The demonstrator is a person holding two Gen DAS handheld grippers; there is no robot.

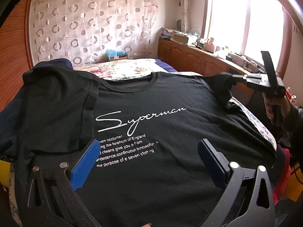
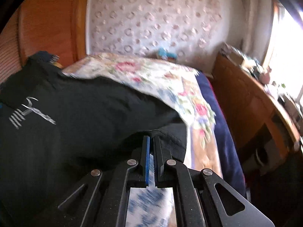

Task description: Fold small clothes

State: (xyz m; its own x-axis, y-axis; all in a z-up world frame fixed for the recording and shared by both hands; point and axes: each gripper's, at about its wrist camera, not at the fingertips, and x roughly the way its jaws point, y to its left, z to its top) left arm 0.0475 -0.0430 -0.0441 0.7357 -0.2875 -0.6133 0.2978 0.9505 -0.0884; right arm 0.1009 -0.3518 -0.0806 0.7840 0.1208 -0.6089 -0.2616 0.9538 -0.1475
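The right hand-held gripper [image 2: 151, 141] is clamped on the sleeve [image 2: 170, 138] of the black T-shirt [image 1: 151, 117] — cloth pinched between its pads. The left hand-held gripper [image 1: 149, 151] hovers wide open over the shirt's printed front, holding nothing. The shirt lies spread on the bed [image 1: 121, 68] — its other sleeve folded inward.

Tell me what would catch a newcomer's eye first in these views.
The black T-shirt spread over the floral bedspread, its white Superman lettering in mid-frame. At its right edge the right gripper is shut on the sleeve, while the left gripper stands open above the lower print. Behind, a circle-patterned curtain.
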